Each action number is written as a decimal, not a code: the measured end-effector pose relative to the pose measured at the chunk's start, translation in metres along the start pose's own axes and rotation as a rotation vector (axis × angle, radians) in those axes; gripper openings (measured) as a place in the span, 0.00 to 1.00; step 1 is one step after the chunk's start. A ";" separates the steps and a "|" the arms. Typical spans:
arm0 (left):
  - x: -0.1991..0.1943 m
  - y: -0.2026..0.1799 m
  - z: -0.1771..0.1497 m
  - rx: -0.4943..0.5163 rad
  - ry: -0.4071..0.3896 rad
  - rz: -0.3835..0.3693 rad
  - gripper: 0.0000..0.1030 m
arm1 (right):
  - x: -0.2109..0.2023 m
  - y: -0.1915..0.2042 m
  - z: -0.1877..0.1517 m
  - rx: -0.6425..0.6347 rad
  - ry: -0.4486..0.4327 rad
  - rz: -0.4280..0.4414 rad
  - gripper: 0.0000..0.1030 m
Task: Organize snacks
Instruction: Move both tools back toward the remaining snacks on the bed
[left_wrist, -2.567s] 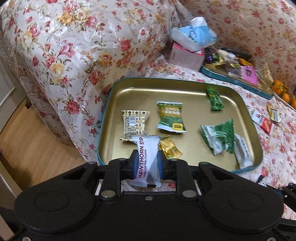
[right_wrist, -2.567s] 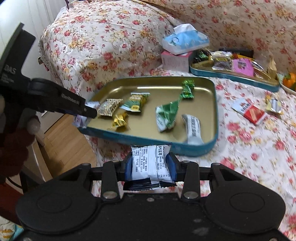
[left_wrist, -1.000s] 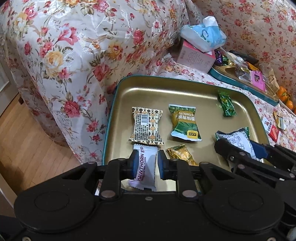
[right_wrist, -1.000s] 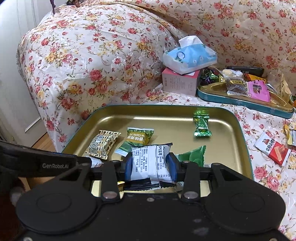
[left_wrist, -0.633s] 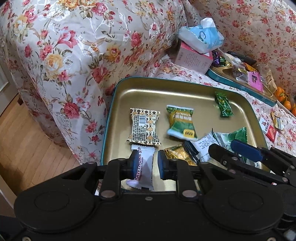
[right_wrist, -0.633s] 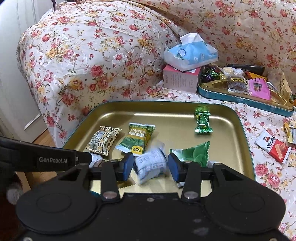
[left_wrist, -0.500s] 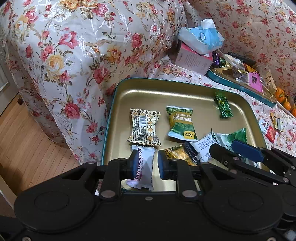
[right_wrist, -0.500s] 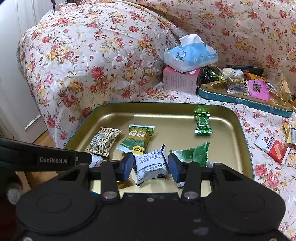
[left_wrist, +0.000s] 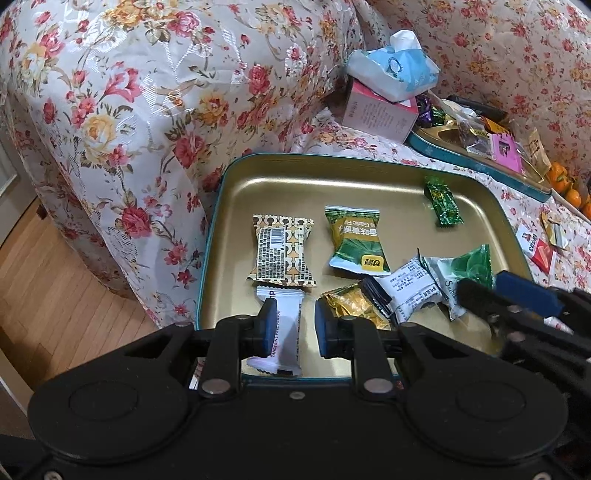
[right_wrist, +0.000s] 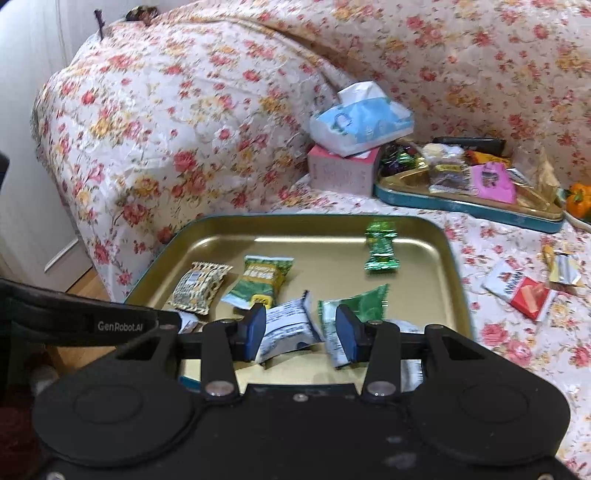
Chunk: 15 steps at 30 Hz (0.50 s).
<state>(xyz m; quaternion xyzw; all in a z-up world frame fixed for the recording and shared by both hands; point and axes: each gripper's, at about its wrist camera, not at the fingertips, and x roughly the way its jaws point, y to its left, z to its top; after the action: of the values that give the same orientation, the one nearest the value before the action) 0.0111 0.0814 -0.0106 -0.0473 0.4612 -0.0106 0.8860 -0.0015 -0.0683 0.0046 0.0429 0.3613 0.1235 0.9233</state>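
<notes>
White bar (left_wrist: 285, 343) reading "TANGERINE PEEL" is gripped by the left tool (left_wrist: 294, 319), marked "GenRobot.AI"; the right tool (right_wrist: 301, 326) stands open above the gold tray (right_wrist: 424, 236).

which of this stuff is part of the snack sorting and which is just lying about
Job: gold metal tray with teal rim; white hawthorn strip packet; white printed snack packet; green foil candy.
Lying about: blue tissue pack; pink box; oranges.
</notes>
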 end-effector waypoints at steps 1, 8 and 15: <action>0.000 -0.001 0.000 0.004 -0.003 0.002 0.28 | -0.002 -0.003 0.000 0.007 -0.004 -0.006 0.43; 0.004 -0.006 -0.002 0.041 -0.011 0.030 0.28 | -0.024 -0.045 -0.010 0.066 -0.030 -0.109 0.43; -0.001 -0.010 -0.004 0.077 -0.083 0.035 0.29 | -0.048 -0.101 -0.035 0.130 -0.024 -0.238 0.43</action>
<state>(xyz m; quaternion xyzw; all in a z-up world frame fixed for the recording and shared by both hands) 0.0073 0.0709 -0.0109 -0.0056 0.4241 -0.0106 0.9055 -0.0392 -0.1789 -0.0070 0.0607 0.3602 -0.0109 0.9309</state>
